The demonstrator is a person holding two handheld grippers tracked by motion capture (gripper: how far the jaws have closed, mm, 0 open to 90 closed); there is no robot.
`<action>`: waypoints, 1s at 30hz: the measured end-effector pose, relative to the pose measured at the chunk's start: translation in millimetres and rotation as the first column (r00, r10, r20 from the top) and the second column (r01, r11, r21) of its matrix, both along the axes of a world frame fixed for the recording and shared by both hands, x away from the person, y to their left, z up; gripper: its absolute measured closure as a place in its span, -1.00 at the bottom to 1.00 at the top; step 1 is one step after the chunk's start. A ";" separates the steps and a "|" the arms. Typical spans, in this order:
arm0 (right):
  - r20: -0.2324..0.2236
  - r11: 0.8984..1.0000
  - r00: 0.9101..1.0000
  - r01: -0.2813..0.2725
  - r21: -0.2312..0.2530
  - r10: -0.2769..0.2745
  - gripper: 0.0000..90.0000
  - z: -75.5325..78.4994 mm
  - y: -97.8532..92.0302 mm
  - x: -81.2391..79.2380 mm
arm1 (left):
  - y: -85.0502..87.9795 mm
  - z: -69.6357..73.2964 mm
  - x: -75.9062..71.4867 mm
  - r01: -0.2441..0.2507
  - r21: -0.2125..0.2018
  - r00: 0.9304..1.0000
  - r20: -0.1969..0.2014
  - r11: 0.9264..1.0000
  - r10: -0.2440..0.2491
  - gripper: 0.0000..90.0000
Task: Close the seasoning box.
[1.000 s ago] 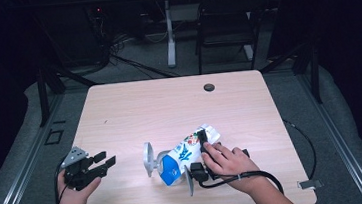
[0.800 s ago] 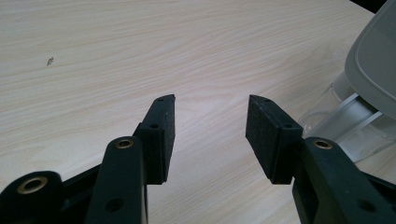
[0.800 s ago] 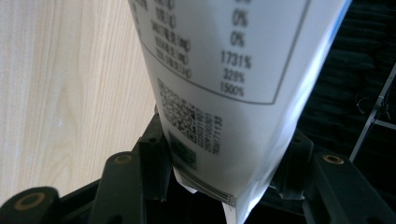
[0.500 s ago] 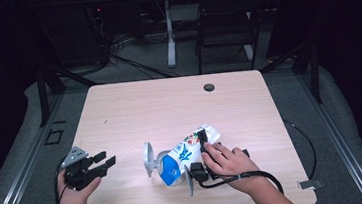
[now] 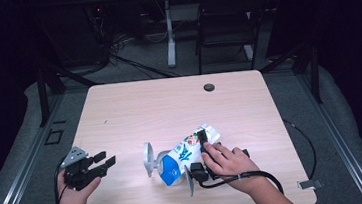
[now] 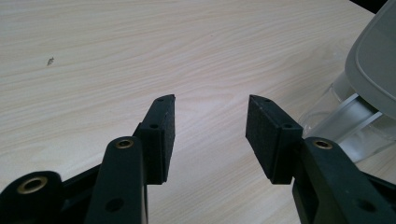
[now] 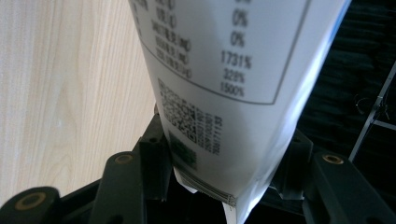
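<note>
Item: white pouch (image 5: 186,151) with blue and red print, lying tilted on the worktop (image 5: 169,108), its blue end resting on the mouth of a clear jug (image 5: 167,166), its sealed end at 2 o'clock from it. Location: lower middle of the worktop, seen from the high view.

Item: clear jug, on its side, grey lid (image 5: 148,159) swung open at its 9 o'clock.

Right tongs (image 5: 203,139): clamped on the sealed end of the pouch; the right gripper view shows the pouch's back panel with printed table and square code (image 7: 187,116) held between both pads.

Left tongs (image 5: 105,160): jaws apart, nothing between them, above bare wood at 9 o'clock from the jug, well apart from it.

Item: dark round grommet (image 5: 209,87), at 12 o'clock near the far edge.
</note>
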State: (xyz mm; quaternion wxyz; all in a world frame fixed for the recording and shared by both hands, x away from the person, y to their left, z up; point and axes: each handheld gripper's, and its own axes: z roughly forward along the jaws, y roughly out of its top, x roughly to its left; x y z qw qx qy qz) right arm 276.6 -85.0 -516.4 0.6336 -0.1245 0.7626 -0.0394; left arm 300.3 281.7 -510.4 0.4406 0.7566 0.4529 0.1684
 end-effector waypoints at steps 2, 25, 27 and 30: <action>-0.004 1.000 1.000 -0.005 0.006 0.005 0.10 -0.2 -0.2 0.5 | -0.1 -0.2 0.1 0.000 -0.002 1.000 0.002 1.000 0.000 0.18; -0.001 1.000 1.000 -0.006 -0.003 0.006 0.10 0.4 0.2 0.5 | 0.1 -0.9 0.3 -0.002 -0.008 1.000 0.010 1.000 0.002 0.18; -0.001 1.000 1.000 -0.005 -0.004 0.005 0.10 0.5 0.4 0.5 | 0.2 -0.8 0.3 -0.002 -0.008 1.000 0.009 1.000 0.002 0.18; -0.001 1.000 1.000 -0.009 -0.004 0.009 0.10 0.6 0.3 0.5 | 0.3 -0.7 0.2 -0.002 -0.009 1.000 0.009 1.000 0.003 0.18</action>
